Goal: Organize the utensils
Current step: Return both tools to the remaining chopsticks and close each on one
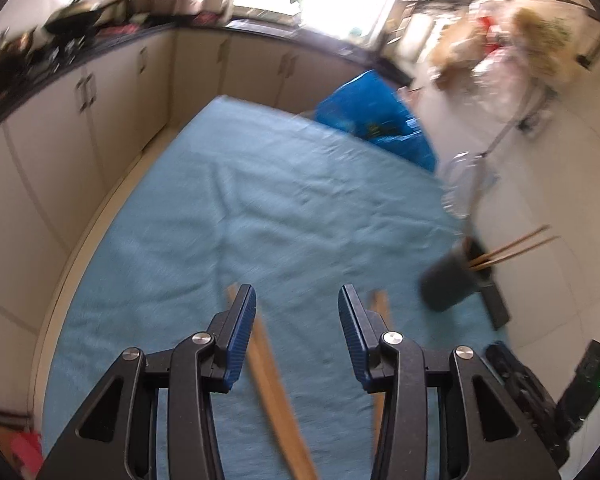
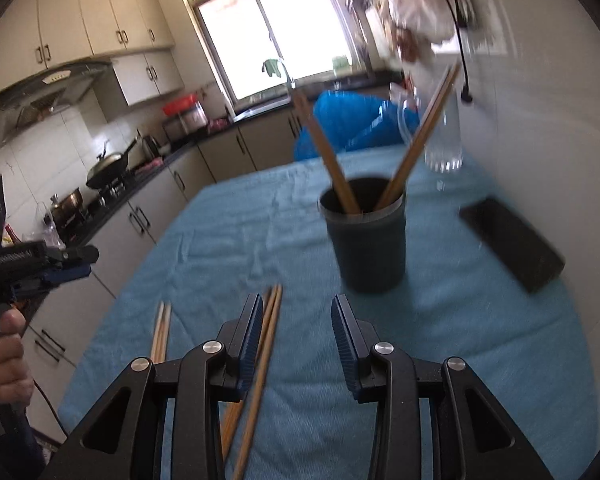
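Both grippers, left [image 1: 298,334] and right [image 2: 296,334], are held released and empty. Four chopsticks [image 2: 418,136] are already stowed in the dark cup [image 2: 366,240]; two loose pairs [image 2: 266,344] are left before the cup on the blue cloth [image 2: 236,236].

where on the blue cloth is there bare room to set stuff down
Bare: the far stretch of cloth between the dark cup and the cabinet-side edge. Crowded: the near edge with loose chopsticks, and the wall side with the black slab and glass.
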Demonstrator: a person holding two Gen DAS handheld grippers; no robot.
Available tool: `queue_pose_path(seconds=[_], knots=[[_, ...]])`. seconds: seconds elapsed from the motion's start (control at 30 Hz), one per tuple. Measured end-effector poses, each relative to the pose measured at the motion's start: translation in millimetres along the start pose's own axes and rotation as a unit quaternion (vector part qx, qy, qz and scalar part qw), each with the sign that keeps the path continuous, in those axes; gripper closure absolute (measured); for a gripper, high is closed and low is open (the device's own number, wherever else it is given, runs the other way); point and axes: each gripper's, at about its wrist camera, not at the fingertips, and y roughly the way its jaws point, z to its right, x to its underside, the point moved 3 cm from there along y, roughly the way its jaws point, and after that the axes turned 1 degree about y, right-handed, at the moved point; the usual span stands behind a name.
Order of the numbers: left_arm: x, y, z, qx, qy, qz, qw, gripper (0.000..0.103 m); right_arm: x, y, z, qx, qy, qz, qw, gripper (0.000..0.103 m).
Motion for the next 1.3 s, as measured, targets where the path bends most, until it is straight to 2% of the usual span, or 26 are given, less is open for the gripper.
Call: queue_pose_path(seconds=[0.17,0.23,0.43,0.57,0.77,0.9,1.03,1.13,1.3], knots=[[13.1,51.4,-36.9,-0.031,-0.047,-0.067,0.9961,0.062,1.4,6.1,3.1,0.001,0.002,-0.010,1.000,0.064],[15.8,67.7,-44.4,-0.041,-0.058,-0.083,0.9940,0.062,3.0,5.1,2.6,0.001,0.001,-0.011,1.000,0.064],[15.0,95.5,-50.7,-0.070,-0.060,-0.098,0.9909,0.063,5.7,7.6,-4.0,-0.001,-0.005,-0.021,1.000,0.064],[16.1,107.7,-50.2,-0.074,-0.055,-0.109,0.9897,0.068,5.7,16.3,-7.4,-0.003,-0.008,-0.039,0.999,0.064],[15.9,111.2,-43.4,-0.109,-0.025,-0.094,0.9893,0.075,5.3,46.7,-12.4,-0.008,-0.001,-0.087,0.996,0.064],[18.1,109.6,-43.3,-0.116,-0.009,-0.088,0.9894,0.076,2.1,74.5,-13.6,-0.008,0.011,-0.123,0.992,0.066],[21.5,104.4,-47.5,-0.114,-0.004,-0.086,0.9897,0.077,-1.3,100.2,-17.3,-0.008,0.019,-0.161,0.987,0.070],[21.9,101.6,-52.0,-0.105,-0.007,-0.085,0.9908,0.077,-4.1,117.9,-22.7,0.008,0.012,-0.183,0.983,0.077],[24.0,101.1,-51.1,-0.102,-0.002,-0.080,0.9916,0.077,-8.3,136.4,-25.6,0.012,0.026,-0.206,0.978,0.077]])
